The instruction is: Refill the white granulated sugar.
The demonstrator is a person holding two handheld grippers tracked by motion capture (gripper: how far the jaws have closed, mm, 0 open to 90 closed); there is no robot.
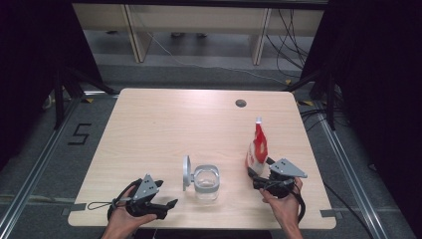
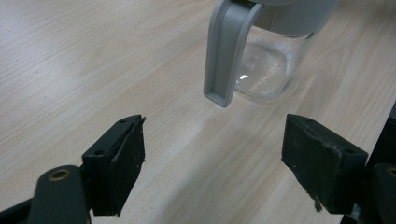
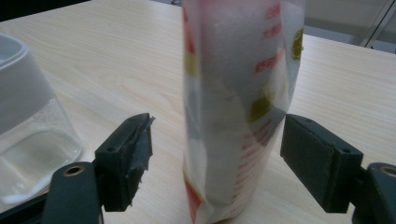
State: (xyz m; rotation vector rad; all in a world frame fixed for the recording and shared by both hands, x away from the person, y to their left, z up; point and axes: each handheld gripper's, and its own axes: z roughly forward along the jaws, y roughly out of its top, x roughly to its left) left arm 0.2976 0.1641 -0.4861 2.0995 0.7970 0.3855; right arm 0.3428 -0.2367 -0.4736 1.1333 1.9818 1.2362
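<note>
right gripper (image 3: 217, 154) stands with its black jaws spread wide on either side of the upright red-and-white plastic pouch (image 3: 238, 102), neither pad pressing it (a gap shows on each side). pouch stands on the pale wooden table (image 1: 164, 124), right of the clear glass jug with grey handle (image 1: 204, 180). left gripper (image 2: 212, 163), released and holding nothing, faces that handle.
</note>
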